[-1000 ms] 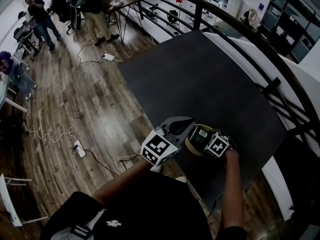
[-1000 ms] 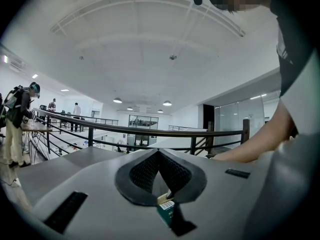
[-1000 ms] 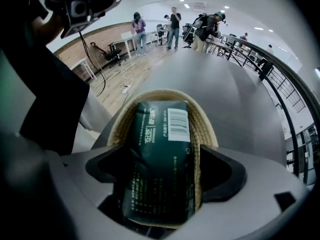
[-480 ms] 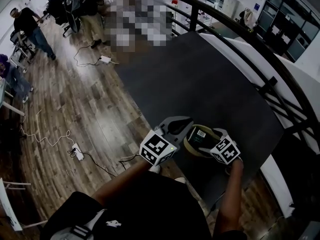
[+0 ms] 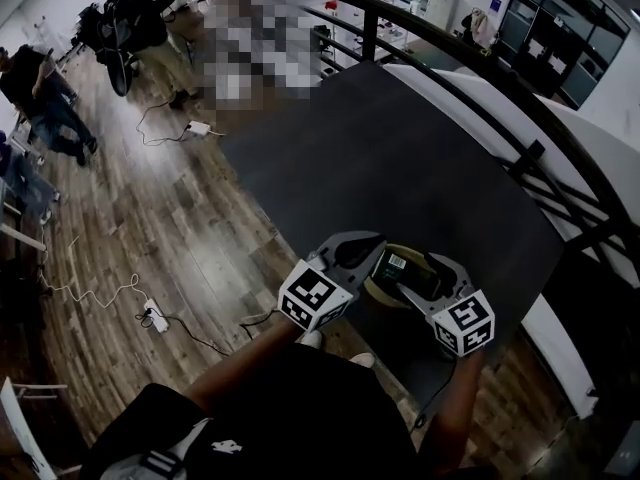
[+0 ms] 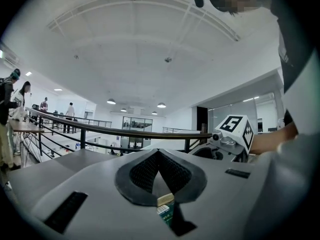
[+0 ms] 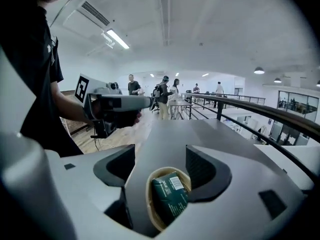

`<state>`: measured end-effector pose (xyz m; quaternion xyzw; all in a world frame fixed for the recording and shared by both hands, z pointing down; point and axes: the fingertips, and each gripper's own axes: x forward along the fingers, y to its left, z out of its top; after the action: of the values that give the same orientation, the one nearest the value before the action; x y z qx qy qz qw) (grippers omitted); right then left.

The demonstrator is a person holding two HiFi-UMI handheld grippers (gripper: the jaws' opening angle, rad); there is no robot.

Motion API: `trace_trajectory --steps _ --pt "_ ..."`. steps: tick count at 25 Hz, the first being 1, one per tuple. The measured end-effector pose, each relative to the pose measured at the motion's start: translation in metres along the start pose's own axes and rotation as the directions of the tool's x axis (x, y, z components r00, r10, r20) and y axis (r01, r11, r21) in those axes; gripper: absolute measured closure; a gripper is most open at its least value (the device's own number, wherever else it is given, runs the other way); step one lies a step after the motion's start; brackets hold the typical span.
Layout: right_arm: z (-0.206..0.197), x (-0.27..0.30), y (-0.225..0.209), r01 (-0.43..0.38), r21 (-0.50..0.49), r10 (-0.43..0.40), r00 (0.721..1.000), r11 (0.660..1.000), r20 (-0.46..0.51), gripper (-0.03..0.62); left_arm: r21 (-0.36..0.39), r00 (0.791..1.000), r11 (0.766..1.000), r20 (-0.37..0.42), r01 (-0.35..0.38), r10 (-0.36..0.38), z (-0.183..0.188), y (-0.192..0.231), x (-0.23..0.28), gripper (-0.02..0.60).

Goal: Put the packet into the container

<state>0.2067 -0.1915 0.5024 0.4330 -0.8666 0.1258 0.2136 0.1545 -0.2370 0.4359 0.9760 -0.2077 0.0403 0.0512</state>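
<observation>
A tan round container (image 5: 379, 290) stands near the front edge of the dark table (image 5: 400, 158). A green packet (image 5: 401, 266) leans inside it, also seen from above in the right gripper view (image 7: 170, 194) within the rim (image 7: 149, 196). My right gripper (image 5: 428, 266) hangs above the container's right side, open; its jaws (image 7: 161, 156) have just been closing with nothing between them. My left gripper (image 5: 374, 252) lies level at the left rim. Its pads meet at the tips (image 6: 157, 154), with a bit of tan rim (image 6: 164, 200) pinched low between them.
A black railing (image 5: 480, 78) curves round the table's far and right sides. Wood floor on the left carries cables and a power strip (image 5: 155, 318). People (image 5: 40, 88) stand far off at the upper left.
My right gripper has lifted off the container and drawn back toward me, its jaws narrower. The packet stays inside the container. The left gripper has kept its place.
</observation>
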Motion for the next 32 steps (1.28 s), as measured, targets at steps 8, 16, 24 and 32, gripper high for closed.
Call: trace_trajectory --steps 8,16,24,32 --pt "0.016 -0.029 0.000 0.131 0.135 -0.153 0.974 0.982 0.164 0.480 0.002 0.999 0.999 0.007 0.042 -0.042 0.002 -0.012 0.006 0.577" --pt "0.035 -0.047 -0.002 0.251 0.152 -0.285 0.916 0.956 0.284 0.589 -0.005 0.998 0.998 0.009 0.061 -0.061 0.000 -0.016 0.008 0.577" --pt "0.054 -0.058 0.000 0.354 0.153 -0.386 0.834 0.923 0.395 0.590 -0.004 0.998 0.998 0.021 0.065 -0.065 0.004 -0.017 0.007 0.577" --pt "0.059 -0.053 0.006 0.388 0.146 -0.412 0.813 0.910 0.410 0.591 -0.004 0.997 0.998 0.023 0.067 -0.067 0.003 -0.017 0.004 0.577"
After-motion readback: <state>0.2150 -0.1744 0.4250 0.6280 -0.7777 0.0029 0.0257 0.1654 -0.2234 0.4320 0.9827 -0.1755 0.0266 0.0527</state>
